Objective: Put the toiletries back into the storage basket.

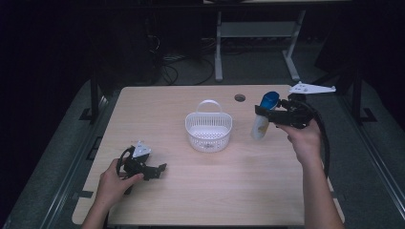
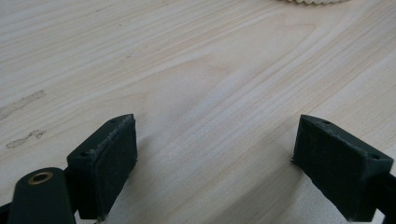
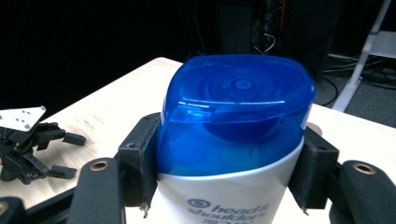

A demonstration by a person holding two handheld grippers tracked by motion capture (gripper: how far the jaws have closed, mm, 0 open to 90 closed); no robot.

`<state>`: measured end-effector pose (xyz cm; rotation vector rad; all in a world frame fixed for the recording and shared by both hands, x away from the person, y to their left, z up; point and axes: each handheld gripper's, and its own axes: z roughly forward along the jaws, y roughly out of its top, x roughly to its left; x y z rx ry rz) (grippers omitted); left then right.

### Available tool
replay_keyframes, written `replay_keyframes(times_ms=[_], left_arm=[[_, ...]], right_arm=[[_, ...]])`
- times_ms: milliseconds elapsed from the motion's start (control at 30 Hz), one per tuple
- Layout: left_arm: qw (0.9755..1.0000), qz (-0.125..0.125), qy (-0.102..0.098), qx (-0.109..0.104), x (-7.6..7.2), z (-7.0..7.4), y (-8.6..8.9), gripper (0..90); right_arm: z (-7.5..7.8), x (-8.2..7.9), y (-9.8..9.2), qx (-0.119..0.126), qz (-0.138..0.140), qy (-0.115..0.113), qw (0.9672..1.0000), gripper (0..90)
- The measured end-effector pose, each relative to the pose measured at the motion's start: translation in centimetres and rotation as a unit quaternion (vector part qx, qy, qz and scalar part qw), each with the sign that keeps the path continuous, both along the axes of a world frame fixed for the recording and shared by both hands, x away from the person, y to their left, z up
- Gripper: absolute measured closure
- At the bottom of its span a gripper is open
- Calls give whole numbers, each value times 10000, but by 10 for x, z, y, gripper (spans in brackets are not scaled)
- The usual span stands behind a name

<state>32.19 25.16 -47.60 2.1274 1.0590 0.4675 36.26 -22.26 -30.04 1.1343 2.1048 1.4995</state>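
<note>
The wooden table (image 1: pixel 200 200) carries a white basket (image 1: pixel 208 131) at its centre, nothing inside that can be made out. At three o'clock from it, the right gripper (image 1: pixel 265 113) clamps a blue-capped shampoo bottle (image 1: pixel 262 119) lifted clear. At eight o'clock, the left gripper (image 1: pixel 160 170) rests, jaws spread, empty.

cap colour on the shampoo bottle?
Blue, see-through, on a white shampoo bottle held in the right claw. Clearest in the right gripper view.
</note>
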Motion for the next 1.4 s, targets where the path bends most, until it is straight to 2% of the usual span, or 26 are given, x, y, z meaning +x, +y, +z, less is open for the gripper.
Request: replay_keyframes(times_ms=[833,1400], left_arm=[[10000,-8,11,4,0,0,0,130],[10000,-12,2,0,0,0,0,130]], right_arm=[[10,21,50,62,510,-35,9987,360],[13,34,79,7,713,-22,9975,362]])
